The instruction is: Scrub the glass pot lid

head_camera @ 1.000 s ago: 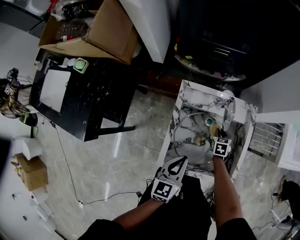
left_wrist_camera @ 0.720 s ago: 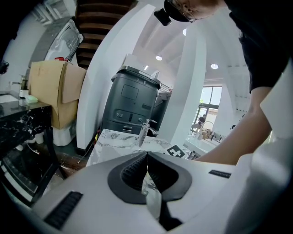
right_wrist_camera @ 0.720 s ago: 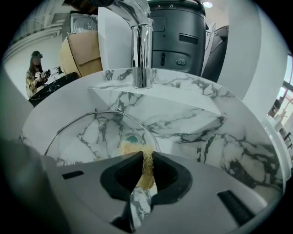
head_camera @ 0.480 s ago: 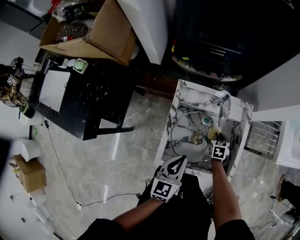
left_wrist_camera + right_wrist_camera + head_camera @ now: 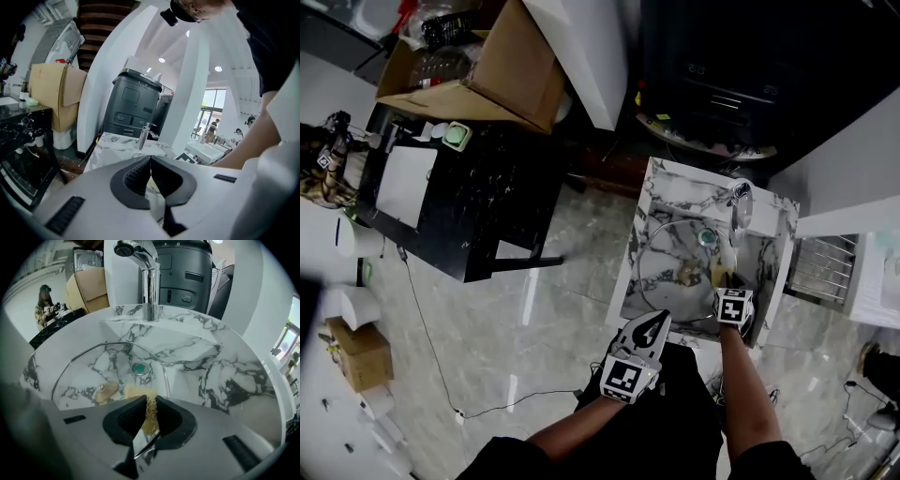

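- In the marble sink (image 5: pixel 225 376), below the faucet (image 5: pixel 150 282), the glass pot lid (image 5: pixel 108 364) lies flat in the basin, and the drain (image 5: pixel 139 368) shows through the glass.
- Handling, by judgement: the lid is rigid, moderately heavy and breakable. It is likely slick when wet, so it may slide under scrubbing pressure.
- Left claw (image 5: pixel 150 159): jaws together with nothing between them, held well apart from the sink. It is free to steady the lid.
- Right claw (image 5: pixel 150 399): clenched on a yellow scouring pad (image 5: pixel 150 412), which looks soft and compressible. The pad's free end sits just beside the knob (image 5: pixel 105 390), seemingly on the glass.
- Hold points, by judgement: the knob or the metal rim (image 5: pixel 165 371), not the bare glass.
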The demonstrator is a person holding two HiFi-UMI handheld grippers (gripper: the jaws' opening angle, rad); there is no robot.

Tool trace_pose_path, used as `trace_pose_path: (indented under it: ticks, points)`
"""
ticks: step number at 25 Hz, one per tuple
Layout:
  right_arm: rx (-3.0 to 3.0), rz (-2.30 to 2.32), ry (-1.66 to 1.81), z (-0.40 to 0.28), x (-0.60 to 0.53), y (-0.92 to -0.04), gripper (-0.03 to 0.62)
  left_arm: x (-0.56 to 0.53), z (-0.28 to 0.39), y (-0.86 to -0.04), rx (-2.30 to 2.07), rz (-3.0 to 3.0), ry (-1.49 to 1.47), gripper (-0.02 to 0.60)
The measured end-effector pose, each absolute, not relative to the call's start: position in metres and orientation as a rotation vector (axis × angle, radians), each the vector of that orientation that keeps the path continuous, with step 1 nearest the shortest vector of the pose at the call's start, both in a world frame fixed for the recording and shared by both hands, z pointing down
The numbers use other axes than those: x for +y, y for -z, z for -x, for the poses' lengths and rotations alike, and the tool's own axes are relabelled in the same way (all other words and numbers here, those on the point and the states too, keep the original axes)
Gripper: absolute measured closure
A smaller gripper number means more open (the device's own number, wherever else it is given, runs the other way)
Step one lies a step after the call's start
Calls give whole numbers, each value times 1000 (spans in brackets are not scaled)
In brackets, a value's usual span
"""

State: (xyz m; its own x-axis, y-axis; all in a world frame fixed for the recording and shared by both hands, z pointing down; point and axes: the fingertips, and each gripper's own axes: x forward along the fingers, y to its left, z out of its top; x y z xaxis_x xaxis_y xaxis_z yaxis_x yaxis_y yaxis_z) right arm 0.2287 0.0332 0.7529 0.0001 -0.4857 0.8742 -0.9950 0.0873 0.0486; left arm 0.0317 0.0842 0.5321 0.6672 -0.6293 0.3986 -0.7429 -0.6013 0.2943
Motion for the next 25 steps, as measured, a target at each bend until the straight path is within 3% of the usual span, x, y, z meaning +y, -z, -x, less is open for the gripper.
trace_pose_path:
  ticks: [25]
  points:
    - [-1691, -997, -724, -170, 67, -764, 533, 73, -7, -520, -1112, -2449, -308, 565]
